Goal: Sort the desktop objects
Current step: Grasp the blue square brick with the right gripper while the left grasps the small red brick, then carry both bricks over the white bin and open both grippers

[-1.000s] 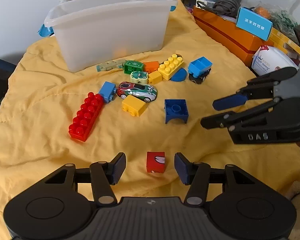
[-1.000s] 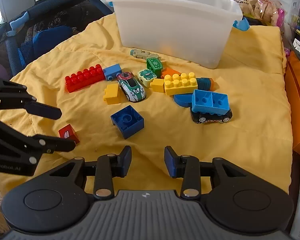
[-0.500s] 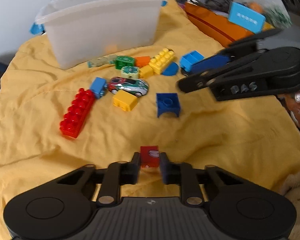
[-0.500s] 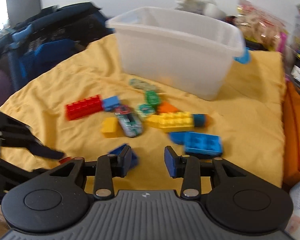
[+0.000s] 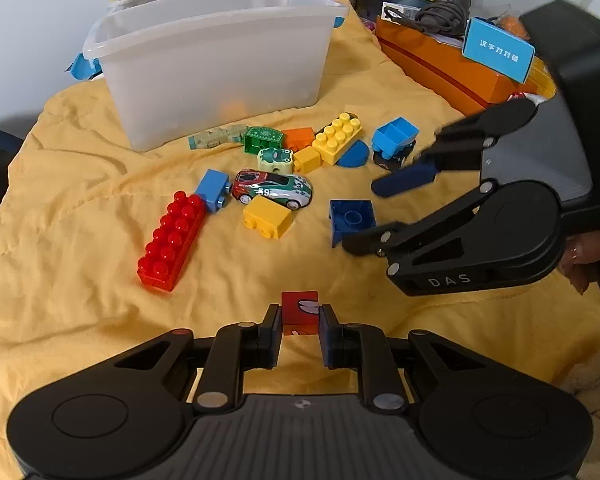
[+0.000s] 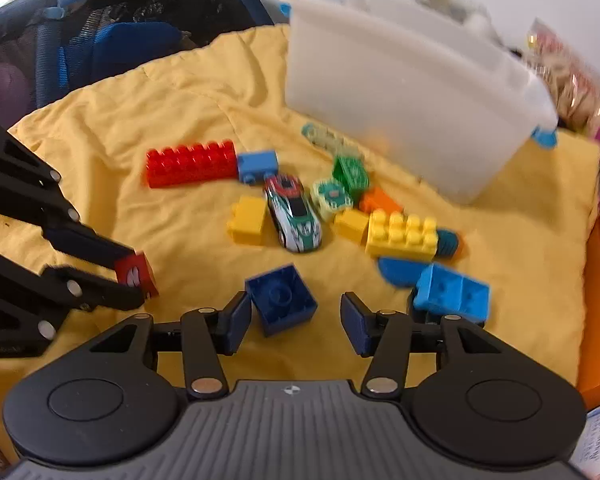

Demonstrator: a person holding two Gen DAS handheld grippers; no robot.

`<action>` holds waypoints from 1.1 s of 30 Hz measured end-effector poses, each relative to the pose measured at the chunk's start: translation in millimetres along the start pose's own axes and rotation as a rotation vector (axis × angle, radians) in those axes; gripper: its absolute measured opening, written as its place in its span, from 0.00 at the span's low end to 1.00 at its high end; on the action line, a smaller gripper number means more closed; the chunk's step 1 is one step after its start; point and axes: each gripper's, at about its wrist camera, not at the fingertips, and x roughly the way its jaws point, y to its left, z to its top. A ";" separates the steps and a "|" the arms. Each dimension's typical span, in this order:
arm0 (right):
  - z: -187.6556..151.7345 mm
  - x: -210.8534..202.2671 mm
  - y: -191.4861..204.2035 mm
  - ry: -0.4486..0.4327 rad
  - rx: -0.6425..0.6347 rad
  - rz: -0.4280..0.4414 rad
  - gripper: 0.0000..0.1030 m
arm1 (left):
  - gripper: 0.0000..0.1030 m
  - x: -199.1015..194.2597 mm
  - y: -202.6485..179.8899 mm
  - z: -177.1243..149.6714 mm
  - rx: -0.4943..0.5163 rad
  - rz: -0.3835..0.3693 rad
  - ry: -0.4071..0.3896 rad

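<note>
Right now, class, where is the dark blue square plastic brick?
In the right wrist view the dark blue square plastic brick lies on the yellow cloth, between the open right gripper's fingertips, nearer its left one.

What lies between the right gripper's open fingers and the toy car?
Only the dark blue block, just ahead of the right gripper; beyond it bare yellow cloth up to the toy car, per right wrist view.

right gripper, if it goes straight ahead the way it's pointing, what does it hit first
Probably the dark blue block. It sits on the yellow cloth between the open fingers of the right gripper, nearer the left one. Depth is unclear, so the fingers might touch cloth first.
</note>
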 end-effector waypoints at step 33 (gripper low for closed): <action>52.1 -57.7 -70.8 -0.130 0.244 -0.091 0.35 | 0.22 -68.1 47.9 132.3 -0.072 0.126 -0.365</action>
